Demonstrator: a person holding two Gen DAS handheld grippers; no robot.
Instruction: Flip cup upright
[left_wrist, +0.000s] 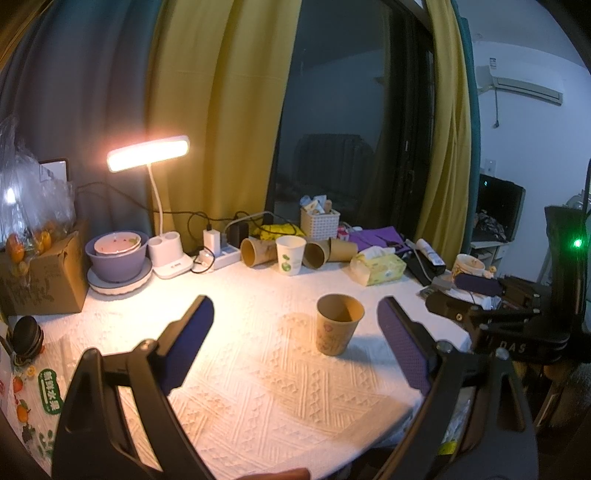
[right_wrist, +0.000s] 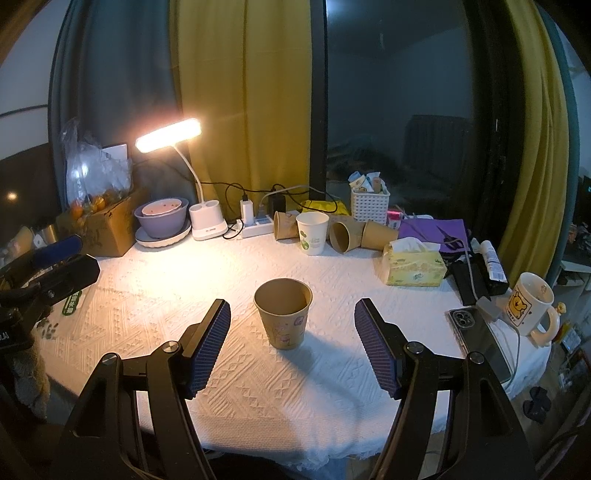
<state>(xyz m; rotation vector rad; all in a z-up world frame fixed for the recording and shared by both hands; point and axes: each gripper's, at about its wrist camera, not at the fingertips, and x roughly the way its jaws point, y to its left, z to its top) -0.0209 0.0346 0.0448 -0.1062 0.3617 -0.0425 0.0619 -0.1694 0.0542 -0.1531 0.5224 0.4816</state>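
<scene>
I see the brown paper cup (right_wrist: 283, 318) standing upright, mouth up, on the white tablecloth (right_wrist: 258, 387), seemingly empty. My right gripper (right_wrist: 291, 314) is spread wide either side of it, not touching; my left gripper (left_wrist: 295, 314) is likewise released.

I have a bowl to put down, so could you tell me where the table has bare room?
Bare cloth lies all around the upright brown cup, widest to its left, toward the desk lamp. The back row of paper cups and the right edge by the tissue box and mug are crowded.
</scene>
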